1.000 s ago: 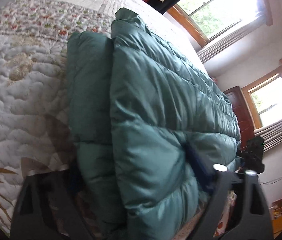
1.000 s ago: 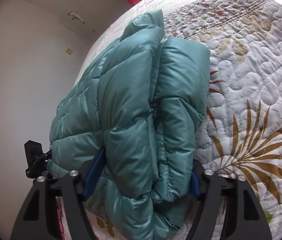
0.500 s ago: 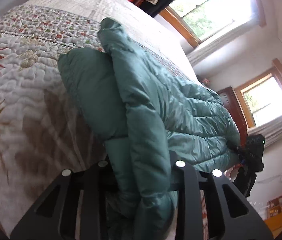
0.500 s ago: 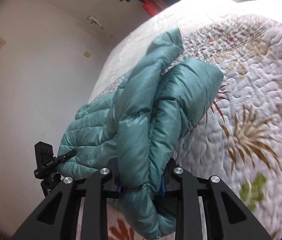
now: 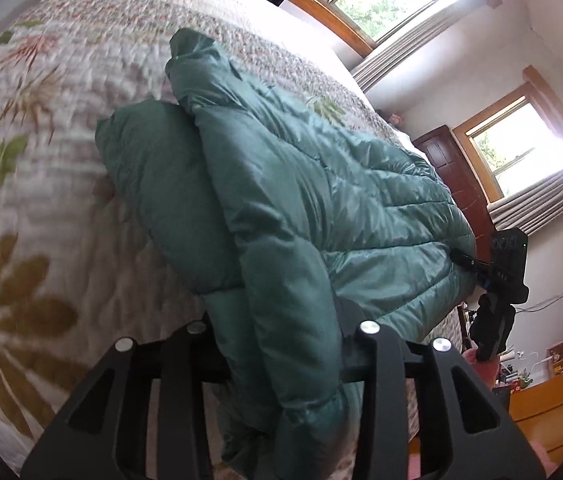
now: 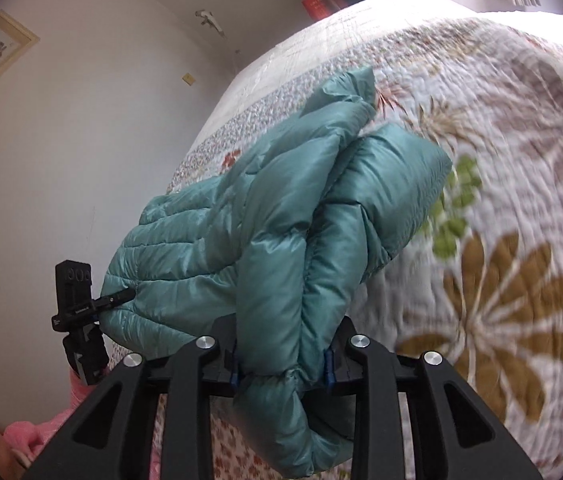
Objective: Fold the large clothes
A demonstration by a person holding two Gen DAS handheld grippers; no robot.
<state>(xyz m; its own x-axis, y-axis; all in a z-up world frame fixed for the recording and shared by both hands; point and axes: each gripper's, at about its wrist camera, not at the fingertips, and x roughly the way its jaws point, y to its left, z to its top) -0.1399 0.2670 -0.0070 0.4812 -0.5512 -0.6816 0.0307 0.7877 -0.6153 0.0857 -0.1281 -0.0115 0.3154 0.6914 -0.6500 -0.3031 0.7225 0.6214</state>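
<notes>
A teal quilted puffer jacket point(image 5: 301, 208) lies partly folded on the bed, its near hem lifted off the quilt. My left gripper point(image 5: 281, 344) is shut on one corner of that hem. The same jacket point(image 6: 281, 216) fills the right wrist view, where my right gripper point(image 6: 281, 360) is shut on the other hem corner, fabric bunched between its blue pads. Each gripper shows in the other's view: the right one point(image 5: 477, 268) at the jacket's far edge, the left one point(image 6: 101, 304) likewise. A folded sleeve point(image 6: 397, 184) sticks out sideways over the quilt.
The bed carries a white floral quilt point(image 5: 41, 184) that spreads wide beyond the jacket point(image 6: 501, 240). Two windows point(image 5: 521, 148) and a dark wooden door point(image 5: 453, 164) stand past the bed. A plain wall point(image 6: 61, 160) flanks the other side. Pink cloth point(image 6: 41, 436) shows low.
Both grippers have gone from open around the jacket's hem to shut on it, and have lifted the hem, so the jacket's near end rises off the quilt.
</notes>
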